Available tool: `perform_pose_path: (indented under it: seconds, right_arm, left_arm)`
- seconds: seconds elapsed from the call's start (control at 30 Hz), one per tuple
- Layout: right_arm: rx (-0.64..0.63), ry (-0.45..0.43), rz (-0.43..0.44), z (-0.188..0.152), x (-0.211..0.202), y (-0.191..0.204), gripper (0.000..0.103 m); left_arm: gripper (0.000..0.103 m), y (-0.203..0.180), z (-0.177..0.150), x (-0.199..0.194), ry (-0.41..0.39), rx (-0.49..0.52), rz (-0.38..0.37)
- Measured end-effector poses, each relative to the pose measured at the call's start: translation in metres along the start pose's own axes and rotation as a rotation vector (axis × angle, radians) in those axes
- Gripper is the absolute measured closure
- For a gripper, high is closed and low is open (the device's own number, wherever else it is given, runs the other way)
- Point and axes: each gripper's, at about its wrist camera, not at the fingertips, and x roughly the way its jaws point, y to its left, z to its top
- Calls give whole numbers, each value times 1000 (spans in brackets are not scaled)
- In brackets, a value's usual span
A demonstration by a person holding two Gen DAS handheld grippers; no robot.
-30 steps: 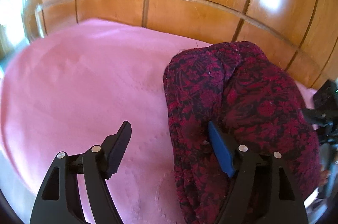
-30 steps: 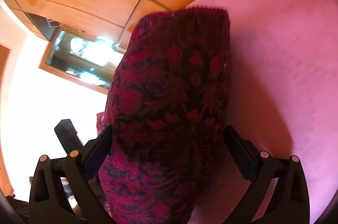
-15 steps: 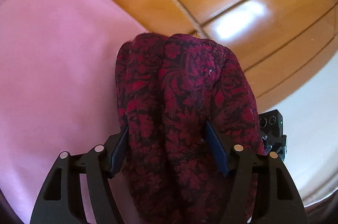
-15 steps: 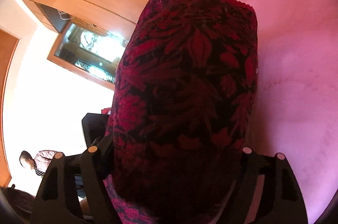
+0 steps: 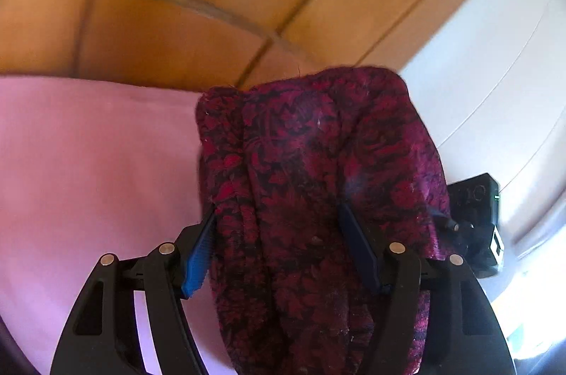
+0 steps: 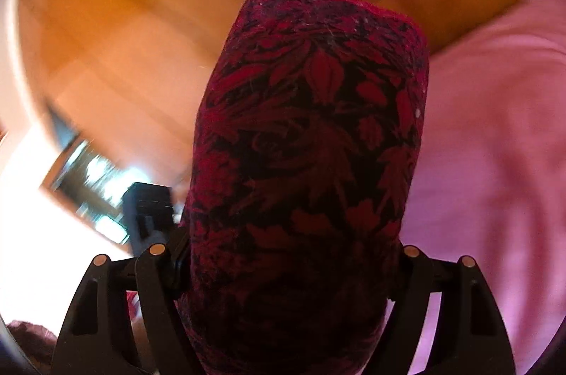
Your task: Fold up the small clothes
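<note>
Both claws grip the same folded garment (image 5: 318,191), a thick dark cloth with a red leaf pattern, and hold it up above the pink bed cover (image 5: 92,169). The left claw (image 5: 283,251) has just been closing, and its blue pads (image 5: 196,260) press into the bundle from both sides. The right claw (image 6: 290,269) is clamped on the other end, its pads hidden under the fabric, which bulges wide between the fingers. Glossy wooden panelling (image 5: 159,32) stands behind the bed.

pink bedsheet (image 5: 88,169) below glossy wooden panelling (image 5: 159,32); white wall (image 5: 495,63) beside.
</note>
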Motion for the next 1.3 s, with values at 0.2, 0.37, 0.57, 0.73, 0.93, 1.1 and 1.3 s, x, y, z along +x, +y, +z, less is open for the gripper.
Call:
perform_pose_path:
  seconds: [0.2, 0.37, 0.57, 0.73, 0.93, 1.1, 1.3]
  right_arm:
    - [157, -18, -143, -30, -8, -66, 13]
    - [25, -105, -333, -31, -45, -26, 15]
    - [-219, -178, -490, -30, -60, 44, 51]
    - [-337, -54, -622, -36, 8, 42, 60]
    - [-393, -52, -721, -37, 45, 34, 60]
    - [-433, -75, -764, -56, 35, 35, 59]
    - [-341, -107, -745, -54, 11, 50, 47]
  left_arm:
    - [40, -31, -19, 68, 124, 138, 214]
    - [50, -54, -35, 48, 49, 195, 313]
    - [50, -54, -34, 37, -2, 209, 397]
    - [50, -59, -40, 41, 1, 238, 487]
    - [50, -50, -46, 38, -3, 229, 540]
    - [48, -46, -56, 37, -23, 174, 510]
    - [38, -62, -54, 20, -64, 177, 536]
